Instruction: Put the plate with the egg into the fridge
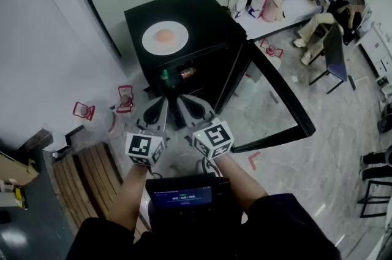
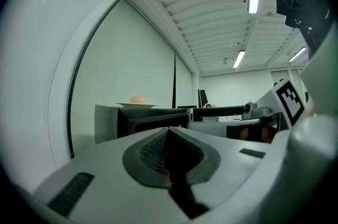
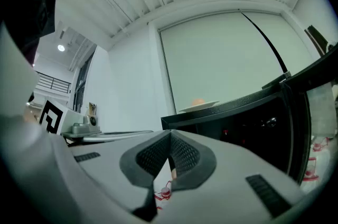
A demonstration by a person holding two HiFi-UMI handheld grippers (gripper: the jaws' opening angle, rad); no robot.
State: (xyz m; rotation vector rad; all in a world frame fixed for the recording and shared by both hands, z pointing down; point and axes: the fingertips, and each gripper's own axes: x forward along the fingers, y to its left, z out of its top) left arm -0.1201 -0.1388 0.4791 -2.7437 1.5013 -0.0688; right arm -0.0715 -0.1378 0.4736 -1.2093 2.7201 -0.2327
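Spotter: Grippers first – left gripper [image 1: 160, 107] is clenched on nothing, pads together, no obj between. Same for right gripper [image 1: 191, 107]: closed & empty. Both hang side by side, low in front of the fridge [image 1: 202, 16], well apart from anything to grab

Operator: So where's the plate [image 1: 165, 38]?

Spotter: Flat on top of the fridge, on the left half of the top, w/ the egg [image 1: 164, 36] sitting loose near its middle. The fridge has its door [image 1: 275, 102] swung open to the right. Inside I make out a bottle [image 1: 164, 75] w/ a green cap & a red can [image 1: 187, 73] on the upper shelf

Operator: What can go wrong, imo?

Spotter: Mainly the egg. Nothing holds it, so if the plate tips on the way off the top & down to a shelf, it prob rolls off & breaks. A pinch on one side of the rim only would invite that tilt; a two-sided hold looks safer

Operator: Anything else?

Spotter: The rim seems to lie low on the top, so jaws may shove the plate instead of getting under it, maybe off the back edge. Both jaws also need opening before the approach. And the shelf isn't bare: bottle & can could get knocked or block the plate. Can't tell how much room is left in there
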